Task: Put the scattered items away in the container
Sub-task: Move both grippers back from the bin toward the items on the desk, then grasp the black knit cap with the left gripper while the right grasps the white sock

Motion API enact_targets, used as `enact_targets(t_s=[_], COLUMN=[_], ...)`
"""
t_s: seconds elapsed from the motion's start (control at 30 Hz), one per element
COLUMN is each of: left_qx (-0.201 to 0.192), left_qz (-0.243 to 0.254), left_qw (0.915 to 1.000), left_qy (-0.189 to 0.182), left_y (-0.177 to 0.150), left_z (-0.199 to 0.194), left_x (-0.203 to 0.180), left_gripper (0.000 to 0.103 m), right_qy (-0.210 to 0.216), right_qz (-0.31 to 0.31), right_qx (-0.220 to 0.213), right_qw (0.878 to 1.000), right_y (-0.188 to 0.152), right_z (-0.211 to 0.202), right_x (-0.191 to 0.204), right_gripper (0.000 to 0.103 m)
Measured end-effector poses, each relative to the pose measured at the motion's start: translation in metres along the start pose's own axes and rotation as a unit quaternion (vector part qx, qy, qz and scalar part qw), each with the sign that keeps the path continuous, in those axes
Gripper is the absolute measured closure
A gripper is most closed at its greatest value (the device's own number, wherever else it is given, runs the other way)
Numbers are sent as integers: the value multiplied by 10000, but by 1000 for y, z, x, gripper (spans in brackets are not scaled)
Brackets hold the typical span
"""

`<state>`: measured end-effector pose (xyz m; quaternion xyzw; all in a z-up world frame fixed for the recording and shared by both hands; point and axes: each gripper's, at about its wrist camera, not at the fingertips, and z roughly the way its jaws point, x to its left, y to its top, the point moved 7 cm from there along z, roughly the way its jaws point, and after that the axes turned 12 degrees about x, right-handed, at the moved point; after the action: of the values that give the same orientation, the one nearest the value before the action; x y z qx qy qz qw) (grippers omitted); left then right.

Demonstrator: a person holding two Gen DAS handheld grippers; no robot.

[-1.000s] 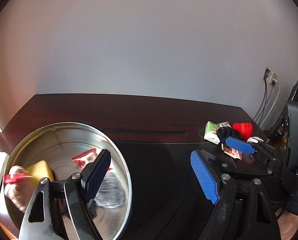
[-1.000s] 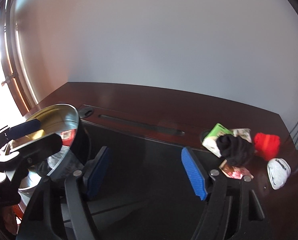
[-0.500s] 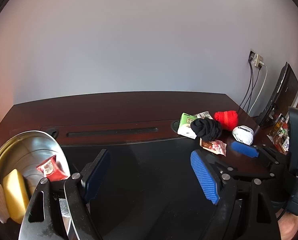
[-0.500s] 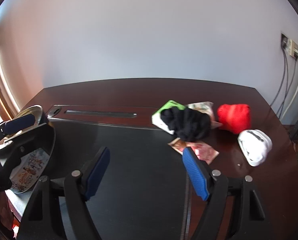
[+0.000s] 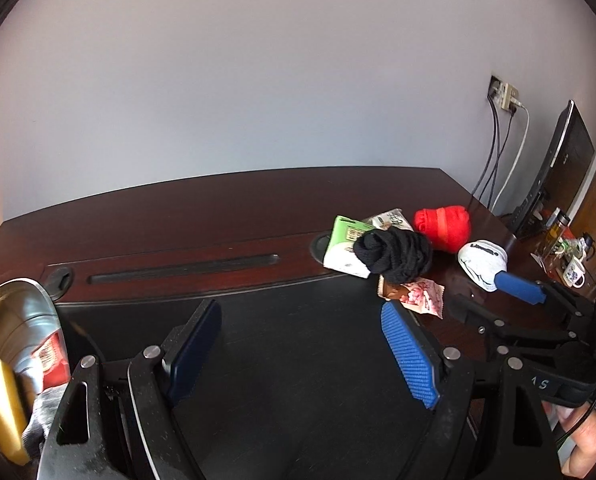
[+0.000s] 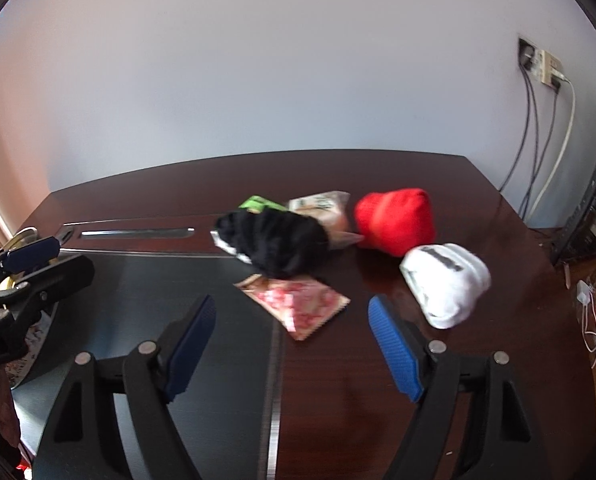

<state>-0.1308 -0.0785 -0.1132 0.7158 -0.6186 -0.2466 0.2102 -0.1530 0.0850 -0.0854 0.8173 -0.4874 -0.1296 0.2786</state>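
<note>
Left wrist view, lower left edge: metal container point(image 5: 26, 312) already holding a yellow block point(image 5: 2, 412) and a red packet point(image 5: 52, 360), seen only here. Left gripper point(image 5: 302, 344) spread, nothing between pads. Centre right: black sock ball point(image 5: 394, 254) resting on green packet point(image 5: 344, 244). Right wrist view, centre: pink sachet point(image 6: 302, 304) flat, thin, probably slippery; best pinched at an edge. Right of it: red sock ball point(image 6: 396, 220), white sock ball point(image 6: 446, 282), soft, light, squeezable mid-bundle. Right gripper point(image 6: 294, 344) spread, empty, nearest the sachet.
</note>
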Motion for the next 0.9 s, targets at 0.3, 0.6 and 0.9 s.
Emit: enact_targets(t_s=[0.3,0.6,0.9], left_qx=[283,455,647], left_qz=[233,348,418], left_qw=[9991,9969,9948], left_qy=[-201,-541,-664], left_y=[11,24,30], left_z=[40,68,93], left_x=[-30,-61,-75], left_gripper=[19,19,19], right_qy=[-250,-384,-502], right_qz=[295,573,646], right_qx=[84,165,358], right_qw=[9992,9975,9960], right_y=[5,16,20], right_z=[9,19,38], right_x=[-50,-96,-122], right_gripper=[19,18,16])
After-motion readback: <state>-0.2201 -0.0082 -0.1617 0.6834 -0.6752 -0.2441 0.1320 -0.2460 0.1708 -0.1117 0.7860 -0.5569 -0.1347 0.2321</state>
